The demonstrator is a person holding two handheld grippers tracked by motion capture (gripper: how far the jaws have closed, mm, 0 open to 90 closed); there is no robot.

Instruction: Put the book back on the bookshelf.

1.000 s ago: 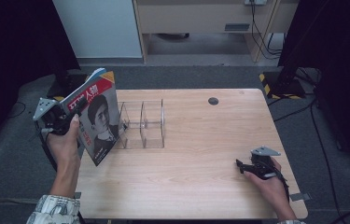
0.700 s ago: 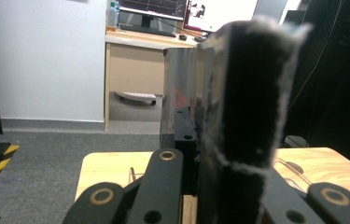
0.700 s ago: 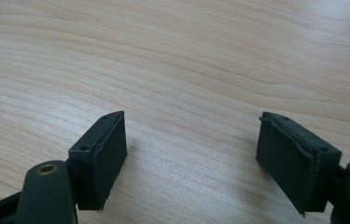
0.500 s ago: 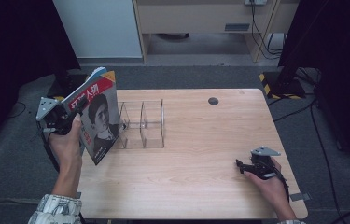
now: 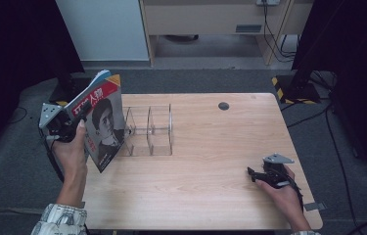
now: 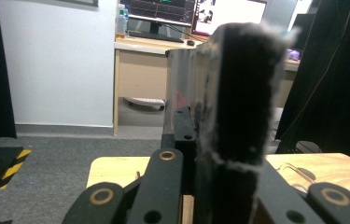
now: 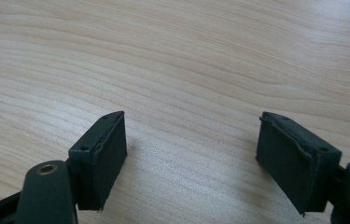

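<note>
Clear acrylic rack [image 5: 149, 129] sits mid-table; left gripper [image 5: 76, 119] pinches the magazine [image 5: 102, 122] upright just beside it. Right gripper [image 5: 255, 175], jaws spread, rests well apart from it.

One magazine [image 5: 102, 125], one clear divided rack [image 5: 149, 129], two hand-held grippers.

Tabletop [image 5: 210, 147] evenly lit from overhead, w/ soft short shadows; floor around it dim, both far corners near black. Mild grain, no glare. Left gripper view: magazine [image 6: 242, 102] edge right at lens, blurred & fuzzy, bkgd sharper. Right gripper view: bright, wood grain crisp, pads [image 7: 105, 154] slightly soft.
</note>
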